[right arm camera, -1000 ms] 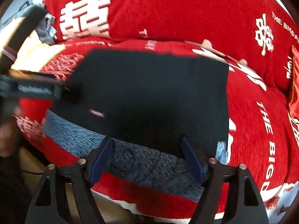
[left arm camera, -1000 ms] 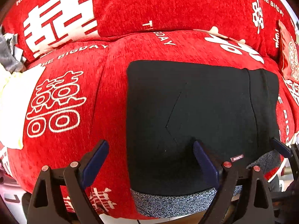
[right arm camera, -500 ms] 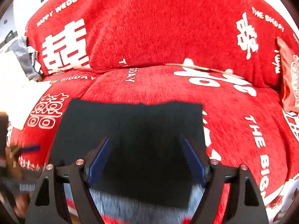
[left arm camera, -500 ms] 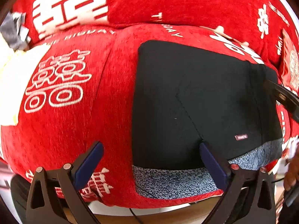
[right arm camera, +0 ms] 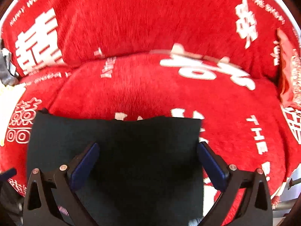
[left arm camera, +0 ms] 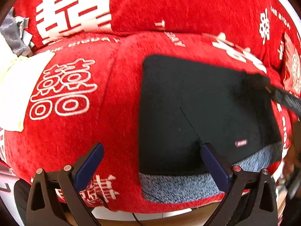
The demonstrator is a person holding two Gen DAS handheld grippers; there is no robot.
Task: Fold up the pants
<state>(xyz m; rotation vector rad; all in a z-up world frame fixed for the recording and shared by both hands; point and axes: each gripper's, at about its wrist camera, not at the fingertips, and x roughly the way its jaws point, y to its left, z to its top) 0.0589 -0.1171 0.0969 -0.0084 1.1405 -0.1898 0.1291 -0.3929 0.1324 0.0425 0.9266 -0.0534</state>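
A: Pants (left arm camera: 197, 116) folded into a black rectangle on red sofa cover (left arm camera: 116, 113), grey waistband at near edge. White cloth (left arm camera: 11, 86) far left.

B: Left gripper (left arm camera: 150, 162)?

A: Spread wide, holding nothing; right finger over pants, left finger over cover.

B: Right gripper (right arm camera: 148, 162)?

A: Also wide open, empty, hovering above pants (right arm camera: 116, 150). Red pillow (right arm camera: 289, 79) far right.

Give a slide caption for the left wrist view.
Open left gripper hovers before folded black pants on a red sofa cover.

Pants (left arm camera: 197, 113) on sofa (left arm camera: 122, 103) — cushion (left arm camera: 291, 69) rightward
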